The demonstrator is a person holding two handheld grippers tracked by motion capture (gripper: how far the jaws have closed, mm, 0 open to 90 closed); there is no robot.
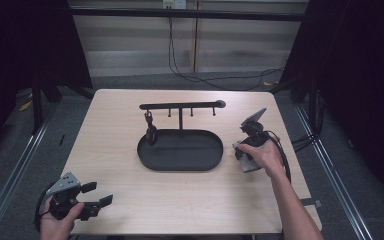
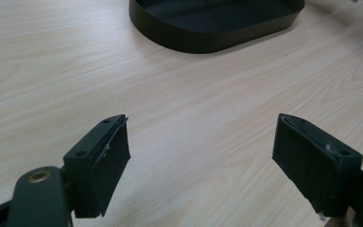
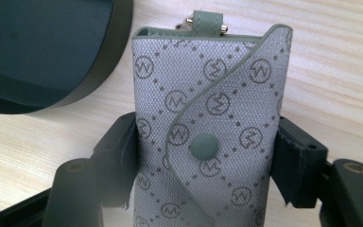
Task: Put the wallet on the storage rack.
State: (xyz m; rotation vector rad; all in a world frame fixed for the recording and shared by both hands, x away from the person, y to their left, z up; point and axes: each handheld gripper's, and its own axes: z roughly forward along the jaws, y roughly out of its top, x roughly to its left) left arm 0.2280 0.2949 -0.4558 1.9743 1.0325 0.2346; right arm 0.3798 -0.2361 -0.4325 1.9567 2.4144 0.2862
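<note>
- The right gripper (image 3: 203,156) is clamping a grey patterned key pouch (image 3: 208,127) across its width, one black pad pressing on each long edge, so the snap flap is staying flat and facing the camera.
- The pouch's short strap and metal ring (image 3: 207,21) are pointing away from the jaws, probably kept free so that they can be hooked onto something.
- In the high view the right gripper (image 1: 244,150) is sitting just beside the right end of the black oval tray (image 1: 180,162), the pouch (image 1: 247,162) showing as a pale patch under the person's right hand (image 1: 262,154); whether it is touching the table (image 1: 115,115) cannot be told.
- The tray is carrying an upright post with a crossbar of small hooks (image 1: 180,106); one dark item (image 1: 150,131) is already hanging near its left end, which suggests the pouch is meant for a free hook.
- The left gripper (image 2: 201,156) is standing wide apart with nothing between its pads, resting low over bare wood.
- In the high view it (image 1: 97,194) is parked at the near left corner, well apart from the tray, likely so as to leave the working side unobstructed.
</note>
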